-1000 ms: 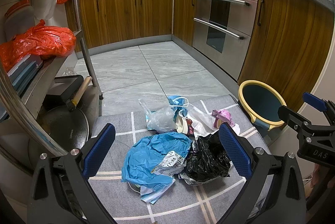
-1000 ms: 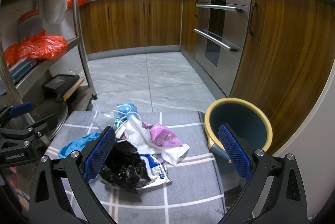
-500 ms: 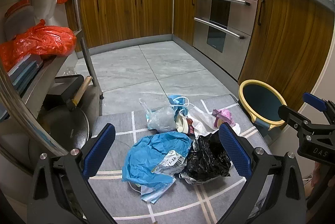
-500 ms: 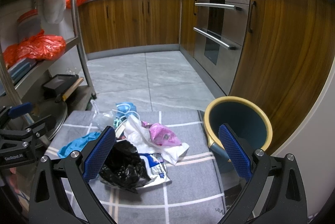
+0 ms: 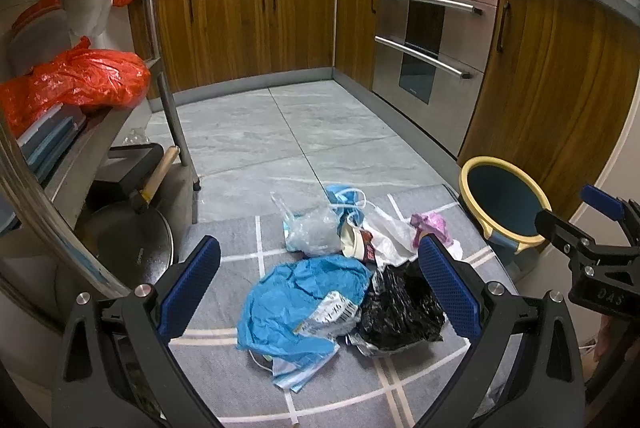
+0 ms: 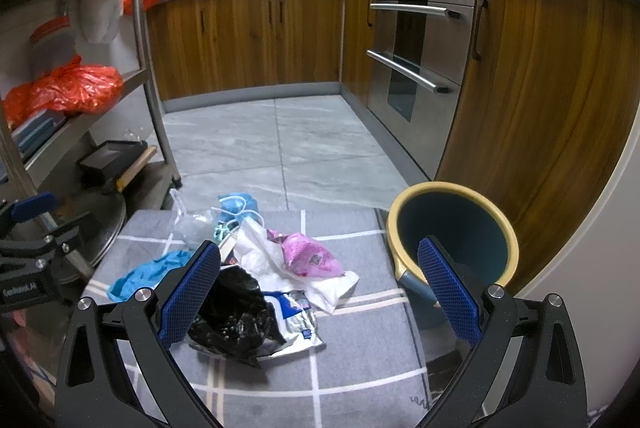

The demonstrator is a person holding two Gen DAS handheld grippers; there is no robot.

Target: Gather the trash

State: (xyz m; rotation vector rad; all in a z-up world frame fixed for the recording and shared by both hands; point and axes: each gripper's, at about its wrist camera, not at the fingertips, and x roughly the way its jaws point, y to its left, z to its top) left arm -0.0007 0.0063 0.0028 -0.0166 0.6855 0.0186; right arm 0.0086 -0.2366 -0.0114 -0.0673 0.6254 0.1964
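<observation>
Hovering over the grey rug [image 5: 224, 368], your left gripper [image 5: 318, 286] and right gripper [image 6: 318, 286] both stand wide open, holding nothing. The trash pile lies between them: blue bag [image 5: 304, 304], black bag [image 6: 236, 316], pink wrapper [image 6: 308, 256] (all touching). The bin [image 6: 452, 224] stands just right of the rug.

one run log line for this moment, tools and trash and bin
left tool: open, empty, above rug | right tool: open, empty | trash pile: on rug, untouched | bin: upright, right of pile, nothing visible inside
</observation>
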